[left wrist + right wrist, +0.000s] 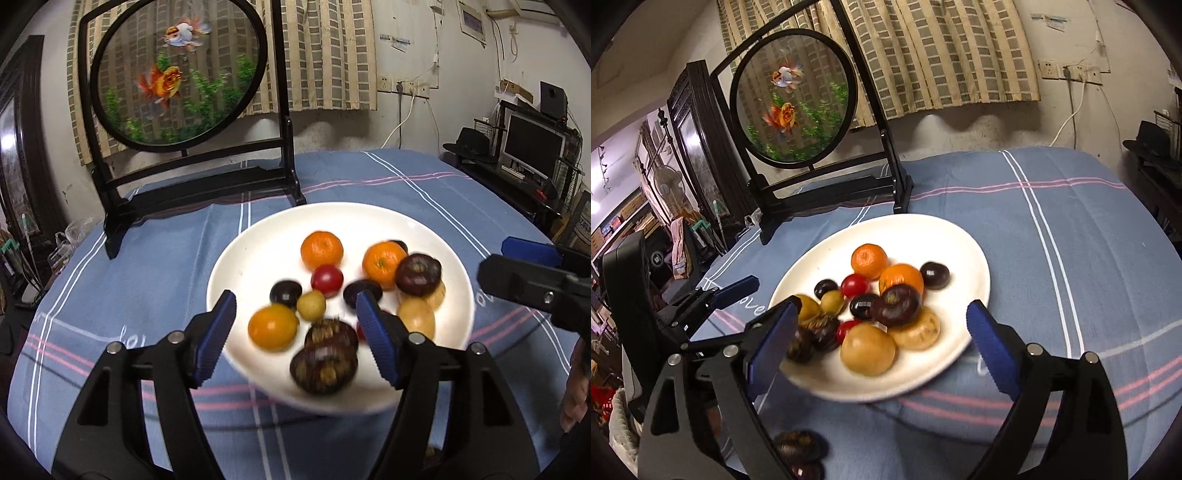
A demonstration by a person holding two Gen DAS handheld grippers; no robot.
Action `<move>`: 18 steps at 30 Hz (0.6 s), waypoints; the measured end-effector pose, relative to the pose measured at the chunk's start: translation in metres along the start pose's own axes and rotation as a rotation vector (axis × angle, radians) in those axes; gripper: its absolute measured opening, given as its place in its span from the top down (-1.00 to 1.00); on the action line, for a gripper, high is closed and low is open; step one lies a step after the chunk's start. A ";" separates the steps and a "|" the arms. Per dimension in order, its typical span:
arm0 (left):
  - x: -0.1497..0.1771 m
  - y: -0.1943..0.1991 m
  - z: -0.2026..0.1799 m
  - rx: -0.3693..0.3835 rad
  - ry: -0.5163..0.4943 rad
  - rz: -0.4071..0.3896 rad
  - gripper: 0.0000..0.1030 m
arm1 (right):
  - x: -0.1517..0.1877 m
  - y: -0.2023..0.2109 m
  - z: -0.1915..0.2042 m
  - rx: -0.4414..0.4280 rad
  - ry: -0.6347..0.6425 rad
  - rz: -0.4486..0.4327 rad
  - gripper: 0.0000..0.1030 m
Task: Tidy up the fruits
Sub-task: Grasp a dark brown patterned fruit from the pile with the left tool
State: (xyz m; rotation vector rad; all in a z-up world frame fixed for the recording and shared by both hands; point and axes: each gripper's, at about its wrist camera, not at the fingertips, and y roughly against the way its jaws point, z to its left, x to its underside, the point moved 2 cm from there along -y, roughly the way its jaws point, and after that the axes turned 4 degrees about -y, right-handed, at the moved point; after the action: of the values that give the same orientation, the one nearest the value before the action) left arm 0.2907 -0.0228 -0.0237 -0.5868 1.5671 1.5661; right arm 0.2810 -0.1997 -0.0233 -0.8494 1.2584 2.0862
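Mixed orange, red, yellow and dark fruits (pixel 322 249) fill a white plate (pixel 964 251) ahead of both grippers; left gripper (pixel 295 332) and right gripper (pixel 882 332) gape wide, holding nothing.

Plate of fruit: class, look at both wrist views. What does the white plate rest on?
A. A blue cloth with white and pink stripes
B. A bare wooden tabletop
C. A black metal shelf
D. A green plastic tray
A: the white plate sits directly on a blue striped cloth with white and pink lines, seen around the plate in both views.
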 end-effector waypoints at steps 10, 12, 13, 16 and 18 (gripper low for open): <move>0.046 0.055 0.001 -0.009 0.022 -0.018 -0.54 | 0.042 0.050 -0.022 -0.052 -0.151 -0.037 -0.84; 0.056 0.060 0.002 0.006 0.020 -0.005 -0.55 | 0.049 0.057 -0.030 -0.043 -0.188 -0.041 -0.89; 0.062 0.064 0.003 0.031 0.029 0.005 -0.55 | 0.052 0.061 -0.034 -0.044 -0.209 -0.043 -0.89; 0.078 0.074 0.005 0.101 0.056 0.038 -0.60 | 0.061 0.072 -0.049 -0.045 -0.282 -0.047 -0.91; 0.086 0.079 0.003 0.139 0.057 0.055 -0.60 | 0.063 0.075 -0.055 -0.046 -0.310 -0.056 -0.95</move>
State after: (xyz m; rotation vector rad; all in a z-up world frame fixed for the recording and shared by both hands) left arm 0.1802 0.0088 -0.0467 -0.5198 1.7321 1.4777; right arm 0.1990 -0.2714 -0.0492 -0.5459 1.0138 2.1103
